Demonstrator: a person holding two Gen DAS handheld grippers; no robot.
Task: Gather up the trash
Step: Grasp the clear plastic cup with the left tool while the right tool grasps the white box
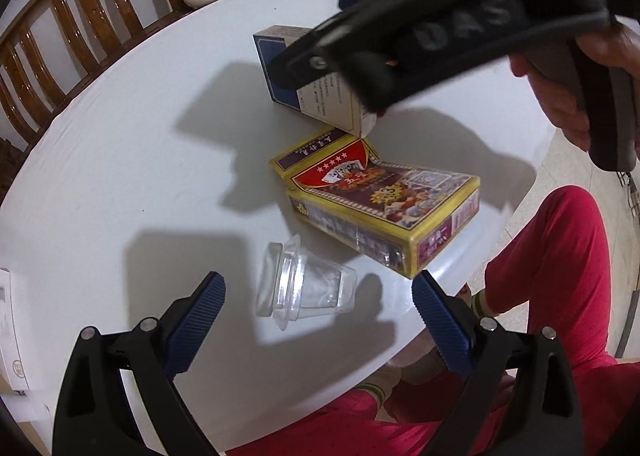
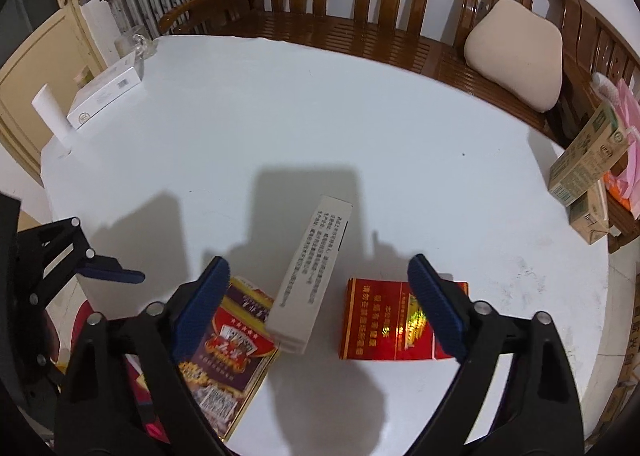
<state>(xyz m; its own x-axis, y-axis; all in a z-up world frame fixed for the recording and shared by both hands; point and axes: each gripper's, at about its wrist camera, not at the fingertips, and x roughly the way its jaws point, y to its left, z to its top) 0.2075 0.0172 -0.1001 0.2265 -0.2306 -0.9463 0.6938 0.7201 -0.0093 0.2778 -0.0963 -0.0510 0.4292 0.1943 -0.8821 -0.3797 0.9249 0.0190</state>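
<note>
A round white table [image 2: 320, 128] is seen with several pieces of trash gathered near its front edge. The left gripper [image 1: 318, 302] is held over the table with its jaws spread wide, and nothing is pressed by its blue pads [image 1: 200, 320]. A clear plastic cup [image 1: 300, 288] is found lying on its side between those open jaws, apart from both pads. Just beyond the cup, a yellow playing-card box [image 1: 380, 200] is laid flat on the table. A white and blue carton [image 1: 320, 96] is propped with one end resting on the card box and the other end on the table. The right gripper [image 2: 320, 300] is pointed down over this carton, jaws wide and gripping nothing; the near end of the carton is framed between its pads without being touched. In the right wrist view a red cigarette pack [image 2: 384, 320] is seen flat on the table just right of the carton, partly covered by the right pad. The hand [image 1: 568, 96] holding the right gripper is visible in the left wrist view, above a red trouser leg [image 1: 552, 256]. A wooden bench [image 2: 360, 16] with a beige cushion [image 2: 516, 56] is placed behind the table, a flat white box [image 2: 104, 92] is set at the far left edge and two green-and-tan cartons [image 2: 588, 160] at the right edge.
</note>
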